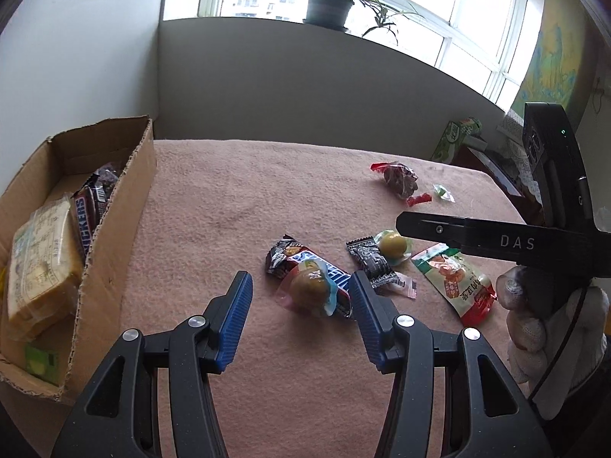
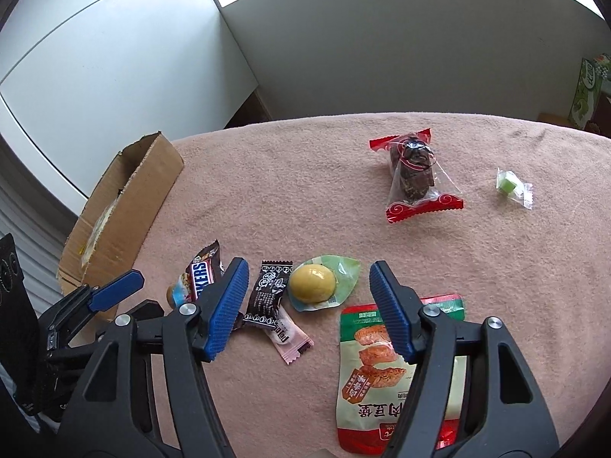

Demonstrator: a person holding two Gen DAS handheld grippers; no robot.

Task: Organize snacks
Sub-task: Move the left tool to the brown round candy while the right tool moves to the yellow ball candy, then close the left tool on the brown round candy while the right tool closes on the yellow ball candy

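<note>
A: Nearest, what do the grippers show?

B: My left gripper (image 1: 301,305) hangs spread above a round yellow pastry in clear film (image 1: 310,293) lying on a Snickers bar (image 1: 322,273). My right gripper (image 2: 305,305), also spread, pinches nothing; a glossy green-and-red pouch (image 2: 376,378) lies beneath it.

A: Progress?

B: Partly done, I judge. The cardboard box (image 1: 114,206) at the pink fuzzy cloth's (image 1: 244,198) left edge holds several snacks; about seven remain, including a crinkly red-ended packet (image 2: 414,175) toward the far edge.

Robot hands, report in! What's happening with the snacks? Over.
Left gripper open over the yellow ball snack on the Snickers bar. Right gripper open, empty, above another yellow ball snack. Box part filled. Nothing blocking.
</note>
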